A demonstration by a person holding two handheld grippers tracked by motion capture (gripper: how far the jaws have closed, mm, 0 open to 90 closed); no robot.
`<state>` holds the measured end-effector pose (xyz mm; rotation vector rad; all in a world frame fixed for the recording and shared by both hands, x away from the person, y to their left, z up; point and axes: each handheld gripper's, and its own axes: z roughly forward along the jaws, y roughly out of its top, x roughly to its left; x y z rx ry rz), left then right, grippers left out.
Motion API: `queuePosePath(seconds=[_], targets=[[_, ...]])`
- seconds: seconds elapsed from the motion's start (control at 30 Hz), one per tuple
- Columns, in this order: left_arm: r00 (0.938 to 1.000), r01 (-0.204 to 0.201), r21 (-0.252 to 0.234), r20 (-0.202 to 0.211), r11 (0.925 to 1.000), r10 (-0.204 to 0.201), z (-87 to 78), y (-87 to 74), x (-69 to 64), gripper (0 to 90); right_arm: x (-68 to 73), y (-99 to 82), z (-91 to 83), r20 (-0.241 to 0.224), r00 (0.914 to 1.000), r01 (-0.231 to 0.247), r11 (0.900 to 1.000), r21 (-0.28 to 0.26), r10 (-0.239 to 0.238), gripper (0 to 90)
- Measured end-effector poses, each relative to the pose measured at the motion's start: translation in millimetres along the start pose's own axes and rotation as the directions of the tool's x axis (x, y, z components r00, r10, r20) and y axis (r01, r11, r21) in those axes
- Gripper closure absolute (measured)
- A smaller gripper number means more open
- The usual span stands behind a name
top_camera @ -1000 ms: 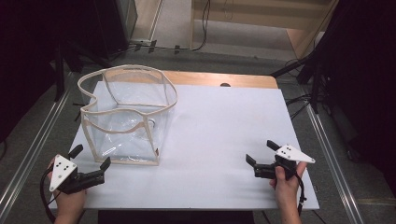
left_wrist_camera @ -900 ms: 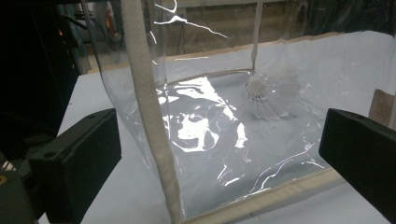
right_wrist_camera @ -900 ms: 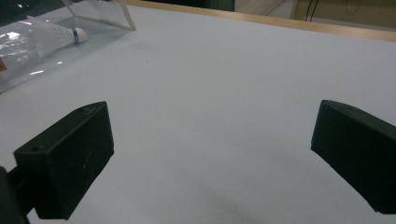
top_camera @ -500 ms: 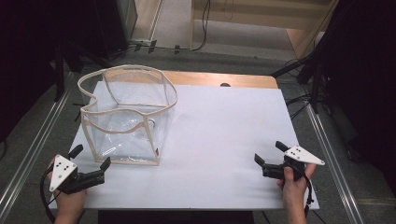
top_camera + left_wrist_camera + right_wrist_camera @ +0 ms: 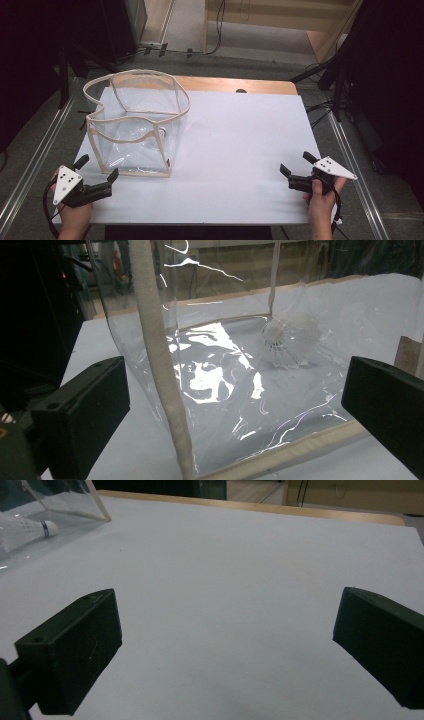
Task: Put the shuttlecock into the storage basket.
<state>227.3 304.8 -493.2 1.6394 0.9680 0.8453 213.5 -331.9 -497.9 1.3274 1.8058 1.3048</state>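
Facing left claw [image 5: 96, 171]: clear bag [image 5: 135, 125]

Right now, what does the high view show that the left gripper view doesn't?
The high view takes in both hands with the left gripper and right gripper, each open, the whole white table, and the clear bag's wavy beige rim. The left gripper view, close up, looks through the bag's wall at a white shuttlecock lying inside, which is faint from above. Both share the clear bag with its beige trim and the white table.
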Motion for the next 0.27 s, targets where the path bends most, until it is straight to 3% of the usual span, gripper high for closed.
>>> queuePosePath(seconds=[0.27], targets=[[1.0,0.001,-0.002,0.002,1.0,-0.001,0.1,0.1,-0.1,0.0,-4.6,-4.5,-4.1,0.009,0.9997,-0.023,0.9997,-0.003,0.023,0.0]])
